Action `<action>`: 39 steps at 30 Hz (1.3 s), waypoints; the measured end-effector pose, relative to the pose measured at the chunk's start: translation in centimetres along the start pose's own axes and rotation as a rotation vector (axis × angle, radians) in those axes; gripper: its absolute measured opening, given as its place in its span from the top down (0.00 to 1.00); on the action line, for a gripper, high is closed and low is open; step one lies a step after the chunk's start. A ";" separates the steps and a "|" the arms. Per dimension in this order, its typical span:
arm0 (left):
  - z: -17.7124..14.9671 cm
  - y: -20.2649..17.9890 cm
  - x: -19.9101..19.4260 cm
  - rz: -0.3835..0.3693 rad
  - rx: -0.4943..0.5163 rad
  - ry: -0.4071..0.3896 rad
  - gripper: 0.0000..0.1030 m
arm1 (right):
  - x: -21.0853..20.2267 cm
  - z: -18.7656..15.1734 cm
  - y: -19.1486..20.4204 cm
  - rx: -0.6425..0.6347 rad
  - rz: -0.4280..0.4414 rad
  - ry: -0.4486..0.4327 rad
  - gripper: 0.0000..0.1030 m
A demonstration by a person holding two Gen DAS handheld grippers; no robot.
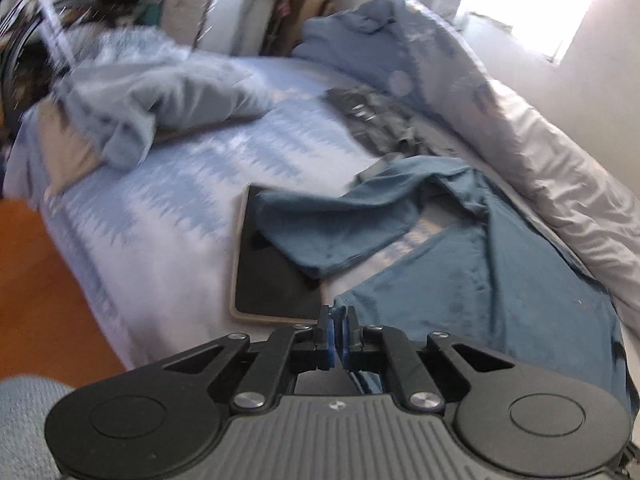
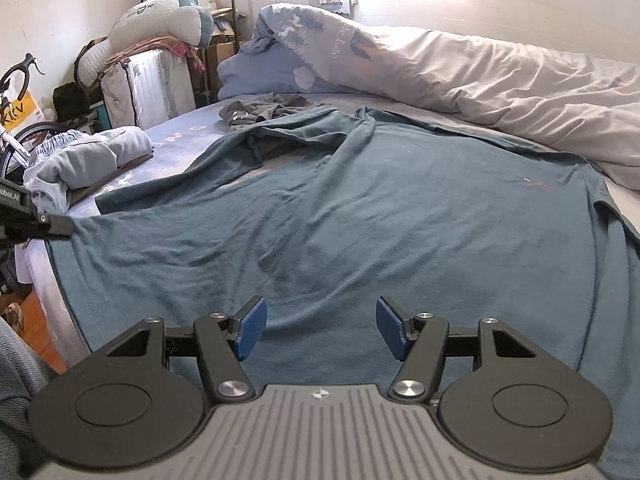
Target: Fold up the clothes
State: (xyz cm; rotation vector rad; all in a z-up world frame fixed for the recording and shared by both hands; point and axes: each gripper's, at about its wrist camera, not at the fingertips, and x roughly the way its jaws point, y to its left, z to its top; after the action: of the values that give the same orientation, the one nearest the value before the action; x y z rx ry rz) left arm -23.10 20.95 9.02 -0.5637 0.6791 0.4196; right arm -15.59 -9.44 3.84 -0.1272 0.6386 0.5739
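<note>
A large teal T-shirt [image 2: 360, 208] lies spread over the bed, one sleeve [image 1: 332, 224] folded across a black board [image 1: 272, 280]. My left gripper [image 1: 338, 320] is shut on the shirt's hem corner at the bed's near side, with a fold of teal cloth pinched between its blue pads. In the right wrist view, the left gripper [image 2: 60, 226] shows as a black tip at the shirt's left corner. My right gripper [image 2: 320, 326] hovers just above the near part of the shirt, jaws open, nothing between its blue pads [image 2: 252, 328].
A folded pale blue garment [image 2: 92, 156] sits at the bed's left side. A dark grey garment [image 2: 260, 110] lies crumpled farther back. A bunched duvet [image 2: 500, 88] runs along the wall side. Orange floor [image 1: 44, 280], a bicycle [image 2: 12, 120] and a radiator [image 2: 148, 84] lie left.
</note>
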 end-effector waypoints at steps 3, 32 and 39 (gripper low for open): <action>-0.5 1.1 0.6 0.018 -0.046 0.025 0.98 | 0.2 -0.1 0.4 -0.017 0.005 0.001 0.39; 1.4 2.3 -0.6 -0.086 -0.119 -0.093 0.47 | -0.3 0.1 0.3 0.015 0.019 -0.031 0.39; 1.2 -1.5 -1.3 -0.240 0.017 -0.113 0.35 | -1.7 0.0 -0.4 0.046 0.020 -0.074 0.39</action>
State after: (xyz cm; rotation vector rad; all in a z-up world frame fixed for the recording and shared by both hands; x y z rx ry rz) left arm -22.70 20.32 11.22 -0.5932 0.4992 0.2193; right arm -16.45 -10.51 4.83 -0.0564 0.5816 0.5806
